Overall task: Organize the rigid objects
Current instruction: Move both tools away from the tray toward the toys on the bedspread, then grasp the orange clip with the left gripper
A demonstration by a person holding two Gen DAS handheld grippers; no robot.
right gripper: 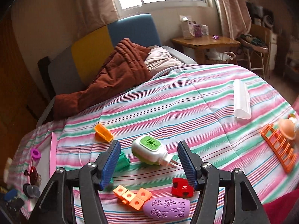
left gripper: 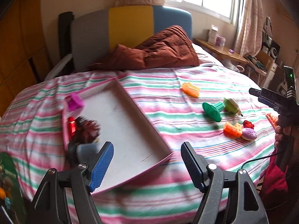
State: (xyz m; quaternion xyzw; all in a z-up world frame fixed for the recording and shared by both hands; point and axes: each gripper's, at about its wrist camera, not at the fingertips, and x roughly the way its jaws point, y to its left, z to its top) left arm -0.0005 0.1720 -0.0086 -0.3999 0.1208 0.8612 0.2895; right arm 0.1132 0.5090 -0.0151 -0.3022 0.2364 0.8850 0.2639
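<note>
Two grippers are seen, each with its jaws held apart and nothing between them. The left gripper (left gripper: 147, 165) hangs over the near corner of one pink-rimmed tray (left gripper: 130, 123) lying on the striped bed (left gripper: 168, 85). Along the tray's left edge four things can be counted: one magenta piece (left gripper: 75, 102), one red piece (left gripper: 71, 127), one dark brown blurred object (left gripper: 87, 130) and one grey-blue cup (left gripper: 87, 151).

The right gripper (right gripper: 148, 165) hovers above loose toys on the bed, well apart from the tray. Just beyond its jaws lies one white and green plug-in device (right gripper: 149, 150). One green stand (right gripper: 122, 161) is partly hidden by the left jaw. One orange wedge block (right gripper: 103, 133) lies farther off. Nearest the camera are one orange cluster of cubes (right gripper: 133, 196), one red block marked K (right gripper: 182, 187) and one purple oval (right gripper: 166, 208), the cubes touching the oval. To the right lie one orange rack (right gripper: 279, 149) and one white tube case (right gripper: 242, 99).
</note>
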